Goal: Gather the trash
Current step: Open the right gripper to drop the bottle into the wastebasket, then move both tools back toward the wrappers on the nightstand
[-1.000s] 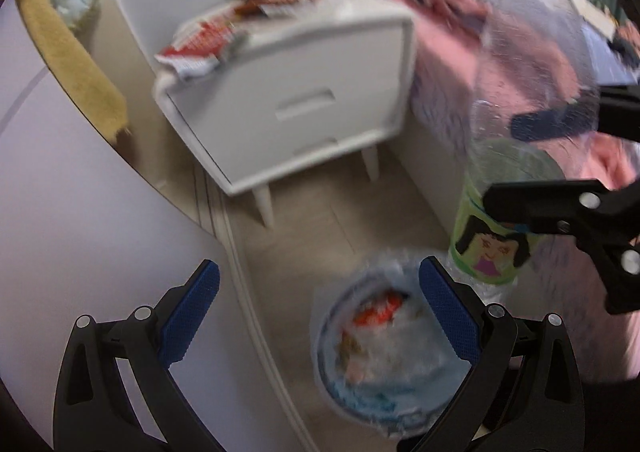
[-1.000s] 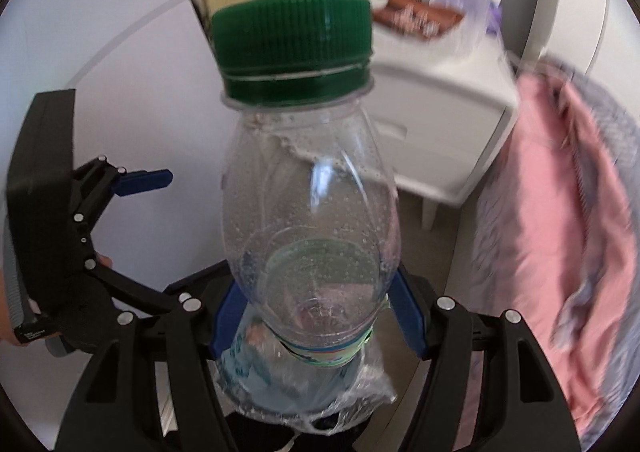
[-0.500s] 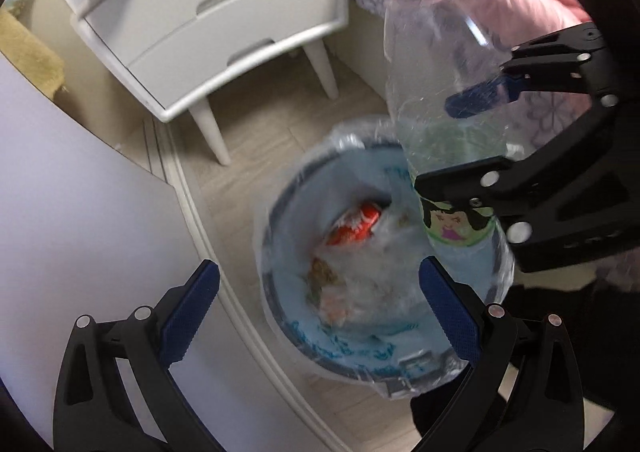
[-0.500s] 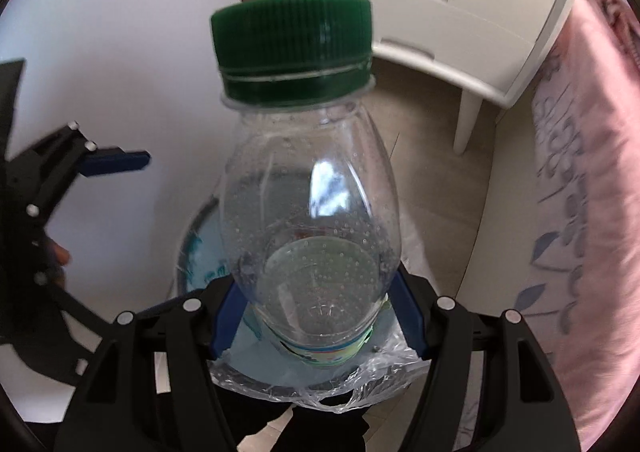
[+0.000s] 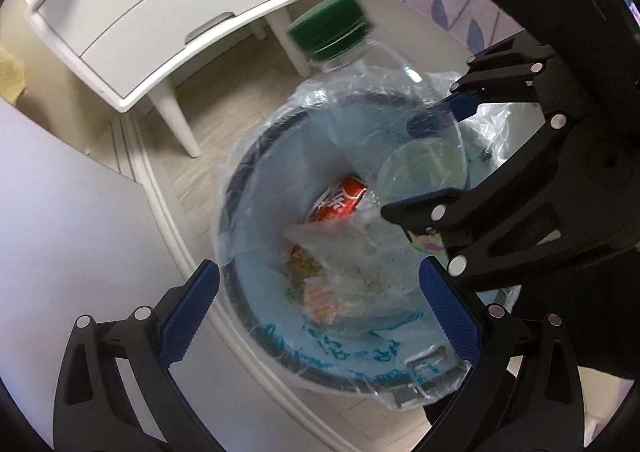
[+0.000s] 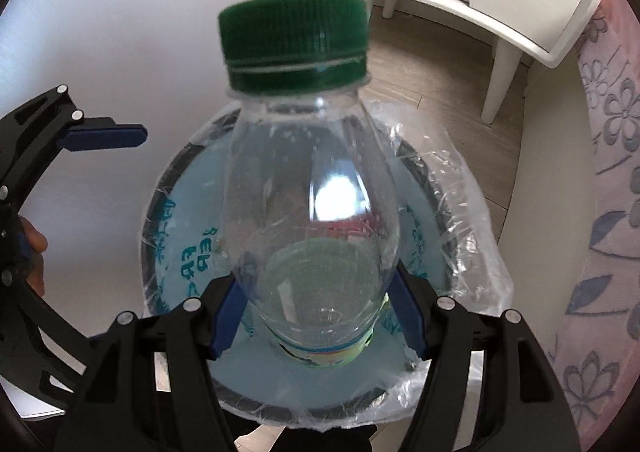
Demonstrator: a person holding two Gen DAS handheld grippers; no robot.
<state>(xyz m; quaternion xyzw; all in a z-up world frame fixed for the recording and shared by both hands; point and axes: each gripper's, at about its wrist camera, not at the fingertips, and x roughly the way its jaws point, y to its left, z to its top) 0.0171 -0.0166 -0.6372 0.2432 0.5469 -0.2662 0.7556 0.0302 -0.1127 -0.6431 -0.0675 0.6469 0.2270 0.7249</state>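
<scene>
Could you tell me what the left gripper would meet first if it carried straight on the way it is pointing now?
Probably the clear liner of the trash bin and the wrappers heaped inside; the open left gripper points down into its mouth, though depth is unclear.

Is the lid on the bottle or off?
On. The green cap sits screwed on the neck of the clear bottle, which the right gripper holds over the lined trash bin.

Both views steeply down — shared bin (image 5: 256, 316)
</scene>
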